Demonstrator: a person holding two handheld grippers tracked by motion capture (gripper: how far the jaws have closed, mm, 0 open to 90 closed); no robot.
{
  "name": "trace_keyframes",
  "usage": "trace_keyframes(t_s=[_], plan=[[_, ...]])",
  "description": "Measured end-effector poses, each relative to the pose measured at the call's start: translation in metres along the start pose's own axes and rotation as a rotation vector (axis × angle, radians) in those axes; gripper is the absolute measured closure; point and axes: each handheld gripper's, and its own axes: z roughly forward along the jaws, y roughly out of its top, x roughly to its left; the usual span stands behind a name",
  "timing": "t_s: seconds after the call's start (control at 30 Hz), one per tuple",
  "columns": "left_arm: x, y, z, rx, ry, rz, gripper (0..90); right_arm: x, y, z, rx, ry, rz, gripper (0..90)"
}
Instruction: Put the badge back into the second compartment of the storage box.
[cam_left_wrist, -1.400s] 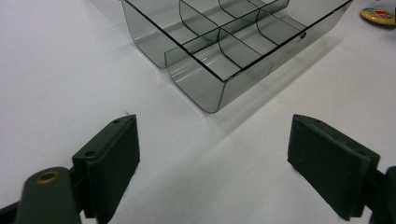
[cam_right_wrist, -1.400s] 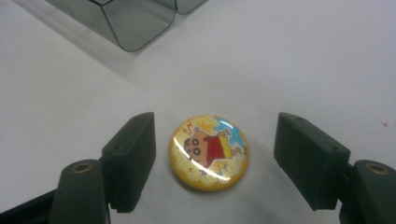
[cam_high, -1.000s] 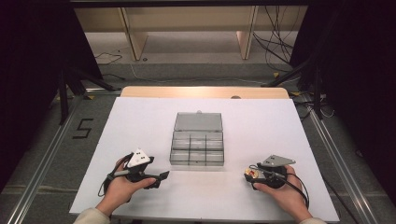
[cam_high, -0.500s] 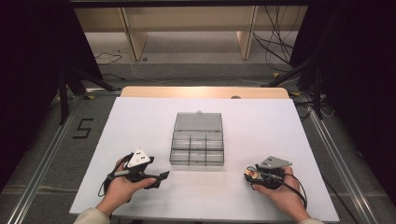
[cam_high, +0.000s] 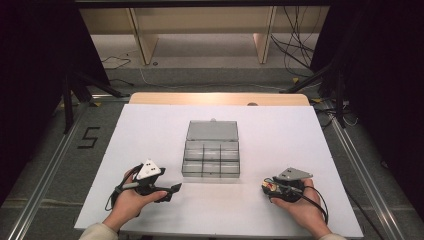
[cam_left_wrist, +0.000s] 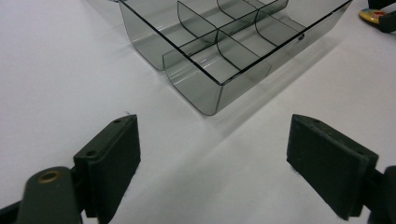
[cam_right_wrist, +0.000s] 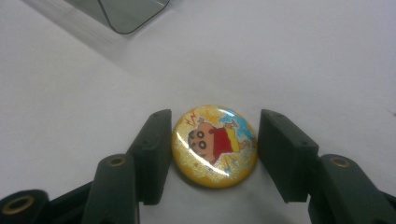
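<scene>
A clear grey compartment box (cam_high: 211, 161) stands open at the table's middle, its lid (cam_high: 212, 130) lying flat behind it and its cells bare. A round yellow cartoon badge (cam_right_wrist: 214, 145) lies flat on the white table. My right gripper (cam_right_wrist: 213, 128) has its jaws shut against the badge's two sides. In the high view this gripper (cam_high: 266, 186) sits right of the box's front, held by a hand. My left gripper (cam_high: 172, 190) rests left of the box's front, wide open with nothing between its jaws. In its own view the left gripper (cam_left_wrist: 212, 140) faces a corner of the box (cam_left_wrist: 219, 60).
The white tabletop (cam_high: 280, 135) has a wooden strip (cam_high: 215, 98) along its far edge. Floor rails (cam_high: 47, 165) run along both sides. Cables trail from both grippers over the table's near edge.
The right gripper has edged a little to the left around the badge. The left gripper stays about where it was.
</scene>
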Motion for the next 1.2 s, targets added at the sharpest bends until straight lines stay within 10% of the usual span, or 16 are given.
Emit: trace_keyframes(t_s=[1.1, 1.2], plan=[[0.0003, 0.0005, -0.0006, -0.003, -0.001, 0.001, 18.0, -0.0028, 0.0011, -0.0019, -0.025, 0.011, 0.054, 48.2], [0.0006, 0.0001, -0.0006, -0.001, 0.000, 0.001, 18.1, -0.0028, 0.0045, -0.0076, -0.106, 0.040, 0.077, 70.0]])
